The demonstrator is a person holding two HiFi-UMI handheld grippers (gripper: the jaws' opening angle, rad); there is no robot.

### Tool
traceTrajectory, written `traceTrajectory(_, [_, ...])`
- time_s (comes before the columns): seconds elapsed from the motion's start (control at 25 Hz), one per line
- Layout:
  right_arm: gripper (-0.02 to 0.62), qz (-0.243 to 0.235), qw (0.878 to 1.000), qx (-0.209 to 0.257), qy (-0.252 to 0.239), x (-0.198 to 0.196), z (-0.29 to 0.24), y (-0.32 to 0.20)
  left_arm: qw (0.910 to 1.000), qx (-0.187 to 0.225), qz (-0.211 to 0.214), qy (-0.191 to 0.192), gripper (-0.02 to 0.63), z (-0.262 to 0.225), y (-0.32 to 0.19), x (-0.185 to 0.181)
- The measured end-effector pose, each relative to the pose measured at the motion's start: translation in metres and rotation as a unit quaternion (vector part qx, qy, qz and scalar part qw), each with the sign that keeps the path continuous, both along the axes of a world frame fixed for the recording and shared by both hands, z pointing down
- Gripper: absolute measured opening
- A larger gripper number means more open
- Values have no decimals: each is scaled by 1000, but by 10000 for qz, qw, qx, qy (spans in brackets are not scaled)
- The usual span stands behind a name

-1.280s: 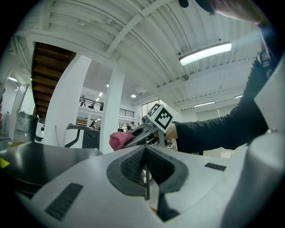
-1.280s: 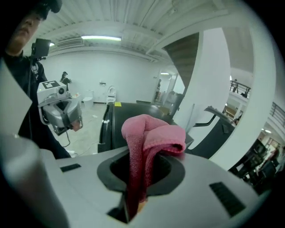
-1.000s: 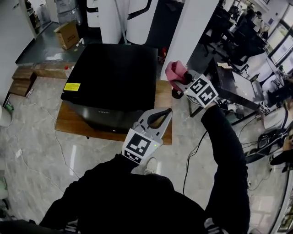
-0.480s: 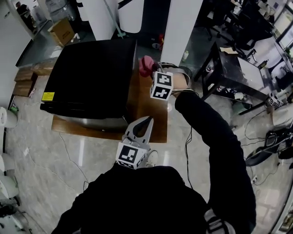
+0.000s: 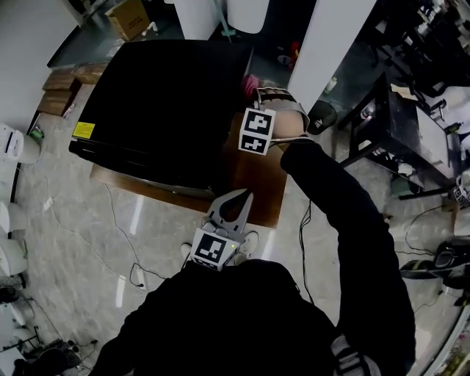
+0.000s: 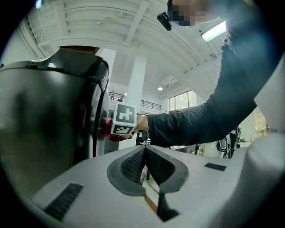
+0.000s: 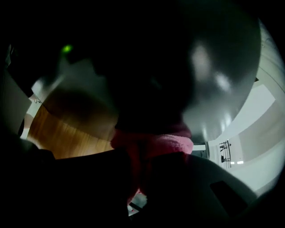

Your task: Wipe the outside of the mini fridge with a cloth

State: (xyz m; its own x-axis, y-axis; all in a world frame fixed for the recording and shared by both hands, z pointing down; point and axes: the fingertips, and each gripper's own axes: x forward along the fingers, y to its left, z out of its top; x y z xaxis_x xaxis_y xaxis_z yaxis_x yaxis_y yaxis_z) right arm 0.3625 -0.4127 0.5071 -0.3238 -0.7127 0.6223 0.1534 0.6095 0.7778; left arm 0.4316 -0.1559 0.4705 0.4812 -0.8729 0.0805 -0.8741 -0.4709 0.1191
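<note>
The black mini fridge (image 5: 161, 110) stands on a low wooden table (image 5: 253, 187). A pink cloth (image 5: 251, 82) is pressed against the fridge's right side wall, and my right gripper (image 5: 253, 95) is shut on it. In the right gripper view the cloth (image 7: 153, 142) bunches between the jaws against the dark glossy fridge wall (image 7: 147, 62). My left gripper (image 5: 233, 205) hangs shut and empty near the table's front edge, right of the fridge's front. From the left gripper view, the fridge (image 6: 49, 120) fills the left and the cloth (image 6: 107, 131) shows beyond it.
Wooden table top (image 7: 62, 133) shows bare beside the fridge. A white pillar (image 5: 330, 37) stands behind on the right, a dark desk (image 5: 400, 125) further right. Cardboard boxes (image 5: 128, 15) sit at the back left. Cables (image 5: 103, 242) trail over the tiled floor.
My right gripper carried the pink cloth leftward from the open air beside the fridge onto its right side wall. The head view swung; the left gripper stayed low and shut.
</note>
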Motion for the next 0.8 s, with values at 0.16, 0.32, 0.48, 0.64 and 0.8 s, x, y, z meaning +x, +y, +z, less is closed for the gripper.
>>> traceTrajectory(0.16, [61, -15, 9996, 233, 126, -4, 14, -4, 9999, -101, -72, 8, 6, 20, -5, -7])
traceTrajectory(0.32, [61, -64, 9998, 85, 192, -6, 48, -3, 9995, -262, -148, 99, 6, 39, -7, -9])
traceTrajectory(0.48, [61, -51, 9996, -134, 260, -6, 89, -2, 9992, -332, -189, 117, 6, 56, -11, -9])
traceTrajectory(0.64, [61, -31, 9990, -282, 347, -8, 129, 2, 9983, -528, -212, 91, 6, 78, -12, -9])
traceTrajectory(0.8, [61, -46, 9981, -452, 416, -8, 171, 4, 9975, -661, -205, 103, 6, 108, -15, -8])
